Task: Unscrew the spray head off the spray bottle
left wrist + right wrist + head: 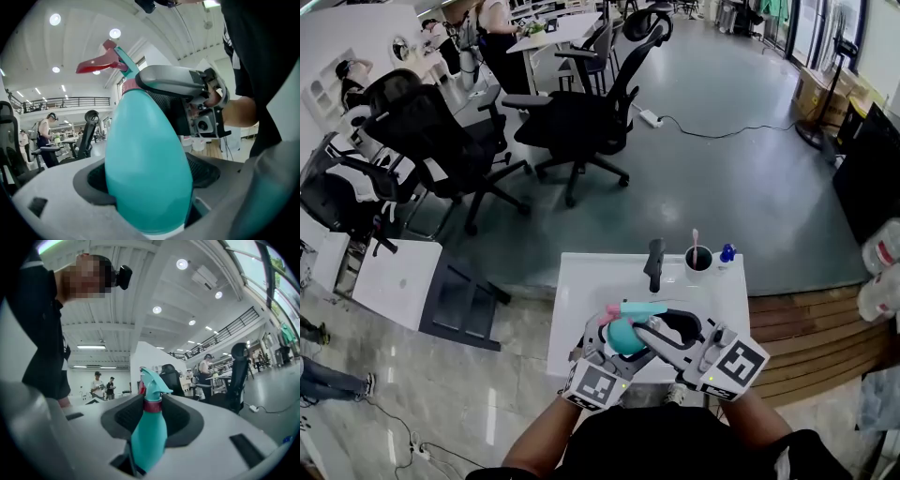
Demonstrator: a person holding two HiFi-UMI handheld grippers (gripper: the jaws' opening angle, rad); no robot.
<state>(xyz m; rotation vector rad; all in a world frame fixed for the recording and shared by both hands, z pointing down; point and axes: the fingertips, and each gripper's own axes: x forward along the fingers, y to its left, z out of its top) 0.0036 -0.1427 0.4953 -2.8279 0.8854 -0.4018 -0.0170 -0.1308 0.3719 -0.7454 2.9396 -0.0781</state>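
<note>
A teal spray bottle [624,339] is held up over the white table [581,281]. Its teal spray head [643,309] has a red trigger [101,63] and a dark red collar [152,405]. My left gripper [615,334] is shut on the bottle's fat body [147,159], which fills the space between its pads. My right gripper [656,326] reaches in from the right at the neck. In the right gripper view the collar stands between the right gripper's [152,417] pads with dark pad showing on both sides, so the jaws are open around it.
At the table's far edge stand a black cup holding a pink brush [698,258], a small blue bottle [727,252] and a black upright object [654,263]. Office chairs [572,122] stand beyond the table, a wooden platform [806,328] lies to the right, and people stand in the background.
</note>
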